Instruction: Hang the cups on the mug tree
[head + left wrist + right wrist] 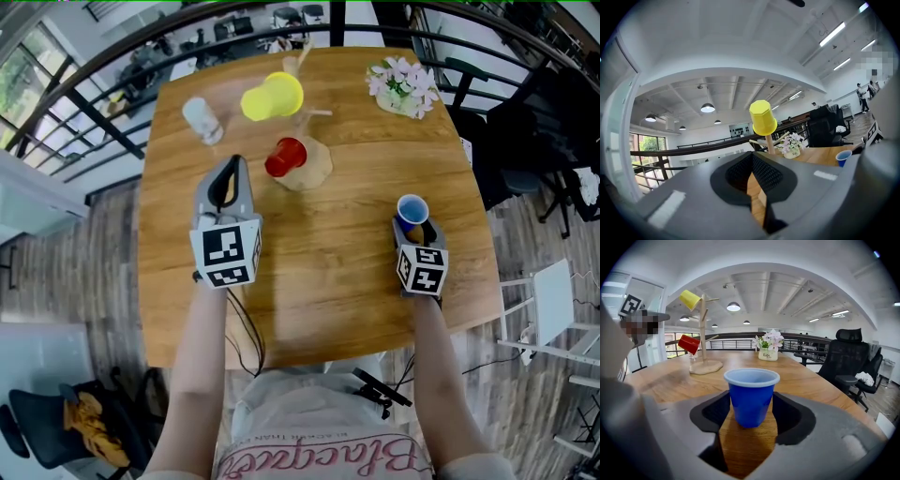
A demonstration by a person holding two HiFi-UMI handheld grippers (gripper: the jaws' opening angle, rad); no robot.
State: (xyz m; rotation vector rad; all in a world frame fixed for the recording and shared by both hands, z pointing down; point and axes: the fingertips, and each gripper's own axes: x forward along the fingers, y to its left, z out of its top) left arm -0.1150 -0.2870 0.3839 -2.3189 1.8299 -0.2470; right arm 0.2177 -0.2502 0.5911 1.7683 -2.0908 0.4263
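Note:
A wooden mug tree (315, 169) stands at the table's far middle. A yellow cup (272, 97) hangs on its upper peg and a red cup (286, 157) on a lower one. A blue cup (412, 209) stands upright on the table at the right. My right gripper (412, 225) holds it by the sides; in the right gripper view the pads meet the walls of the blue cup (751, 397). My left gripper (231, 169) is shut and empty, level, just left of the tree's base. The left gripper view looks past the shut left gripper (751, 172) to the yellow cup (762, 117).
A clear glass (202, 119) stands at the far left of the wooden table (347, 281), and a pot of pale flowers (403, 86) at the far right corner. A black railing (103, 122) runs behind the table. Black office chairs (846, 362) stand to the right.

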